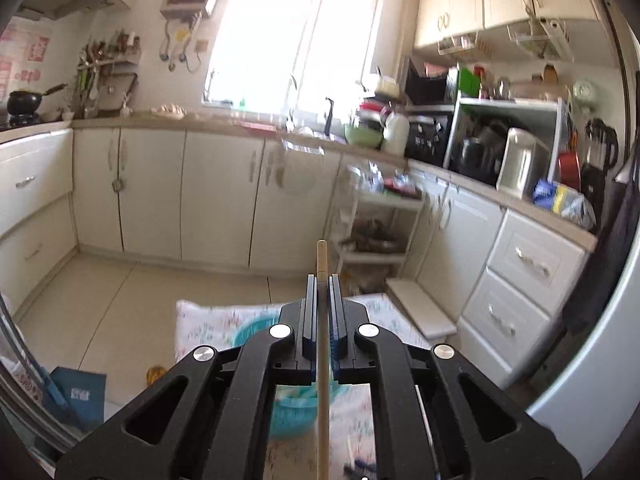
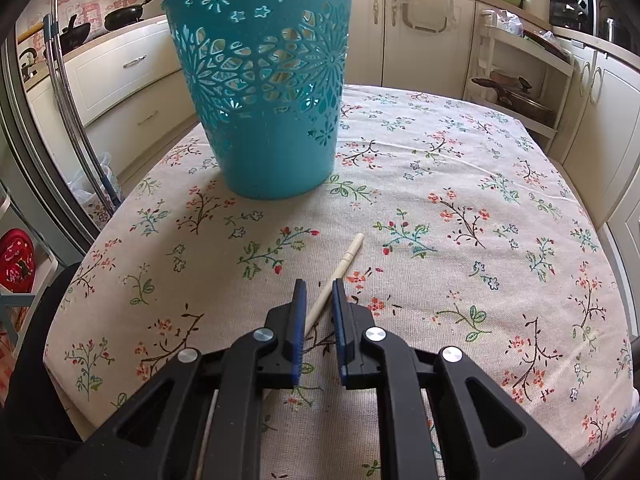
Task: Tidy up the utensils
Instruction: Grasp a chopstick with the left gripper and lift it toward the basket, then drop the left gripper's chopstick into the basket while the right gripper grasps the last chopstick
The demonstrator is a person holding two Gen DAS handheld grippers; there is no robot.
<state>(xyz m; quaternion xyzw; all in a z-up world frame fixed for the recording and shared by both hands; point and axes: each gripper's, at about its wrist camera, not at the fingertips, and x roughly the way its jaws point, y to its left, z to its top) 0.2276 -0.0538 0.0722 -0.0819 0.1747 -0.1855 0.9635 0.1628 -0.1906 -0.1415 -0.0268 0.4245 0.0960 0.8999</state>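
Observation:
My left gripper is shut on a wooden chopstick and holds it high above the table, its tip sticking out past the fingers. Below it in the left wrist view lies the teal basket, seen from above. In the right wrist view the teal cut-out basket stands upright on the floral tablecloth. A pale chopstick lies on the cloth. My right gripper is low over it, part open, its jaws on either side of the chopstick's near part.
The table sits in a kitchen with cream cabinets around it. A white shelf cart stands past the table's far right. A fridge door is at the left. A dark utensil lies on the cloth under the left gripper.

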